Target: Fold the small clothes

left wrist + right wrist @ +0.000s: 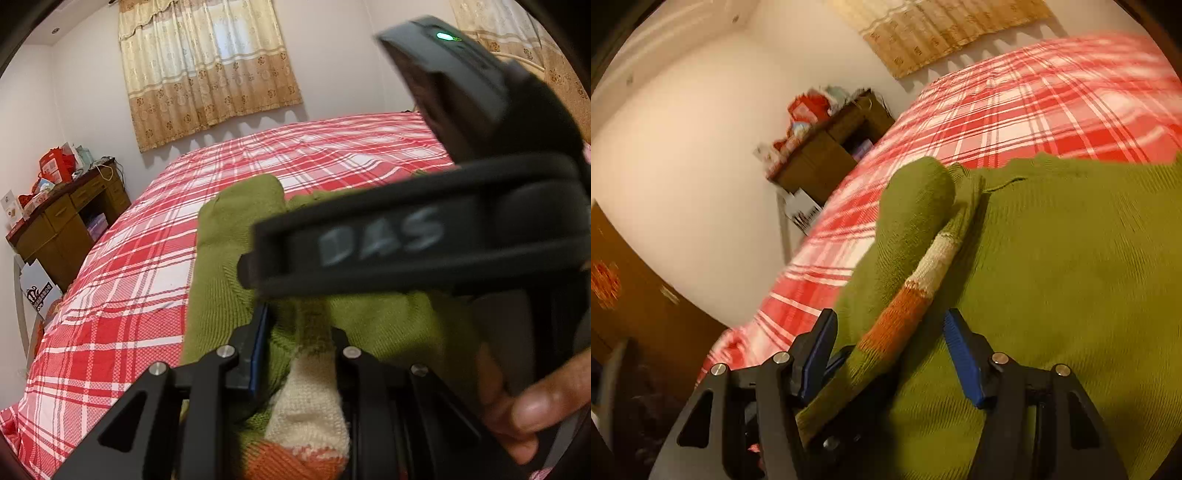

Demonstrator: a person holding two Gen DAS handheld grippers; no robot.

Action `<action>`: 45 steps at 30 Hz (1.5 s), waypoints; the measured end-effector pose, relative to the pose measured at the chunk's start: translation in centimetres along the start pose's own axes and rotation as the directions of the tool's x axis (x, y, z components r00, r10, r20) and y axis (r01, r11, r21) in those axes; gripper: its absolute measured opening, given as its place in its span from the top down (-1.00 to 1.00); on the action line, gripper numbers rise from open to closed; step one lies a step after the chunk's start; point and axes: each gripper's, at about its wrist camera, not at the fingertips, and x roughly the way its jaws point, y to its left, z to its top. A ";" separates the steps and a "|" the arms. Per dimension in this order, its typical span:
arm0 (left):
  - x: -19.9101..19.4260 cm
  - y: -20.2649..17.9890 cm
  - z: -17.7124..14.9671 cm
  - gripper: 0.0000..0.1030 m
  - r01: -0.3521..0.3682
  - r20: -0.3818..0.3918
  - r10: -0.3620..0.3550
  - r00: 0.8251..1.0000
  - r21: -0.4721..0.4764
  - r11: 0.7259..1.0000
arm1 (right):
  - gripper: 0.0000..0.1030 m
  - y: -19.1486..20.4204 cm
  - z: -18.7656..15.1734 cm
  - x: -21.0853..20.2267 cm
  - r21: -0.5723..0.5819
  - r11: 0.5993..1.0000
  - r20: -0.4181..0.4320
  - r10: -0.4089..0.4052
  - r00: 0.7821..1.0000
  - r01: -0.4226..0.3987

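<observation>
Green sweater [1052,258] sleeve btwn right hand-held gripper [890,328] fingers.

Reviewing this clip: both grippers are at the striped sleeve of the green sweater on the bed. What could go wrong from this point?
1. The right gripper has open jaws straddling the striped sleeve; closing now might also pinch the sweater body underneath.
2. The left gripper sits on the same sleeve, with the right one crowding directly above it, so the two could collide.
3. The sleeve lies bunched on the plaid bedsheet, so the fold may come out uneven.
</observation>
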 end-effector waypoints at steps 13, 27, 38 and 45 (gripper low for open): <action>-1.2 -1.4 0.9 0.57 0.021 -0.026 -0.022 0.999 -0.022 1.000 | 0.74 -0.9 -1.2 -2.7 0.007 1.000 0.070 0.013 0.997 -0.014; -0.2 -9.2 2.3 0.59 0.115 -0.043 -0.112 0.993 0.066 0.991 | 0.74 -7.3 -2.7 -8.3 0.092 0.991 0.089 -0.102 0.991 0.093; -2.6 -5.9 2.1 0.28 0.207 -0.025 -0.206 0.978 0.029 0.978 | 0.74 -7.4 -2.9 -8.1 0.098 0.992 0.111 -0.090 0.990 0.079; -7.3 -0.8 -1.5 -0.40 0.180 0.022 -0.180 0.983 -0.003 0.984 | 0.73 -7.8 -3.3 -8.2 0.105 0.992 0.116 -0.075 0.990 0.063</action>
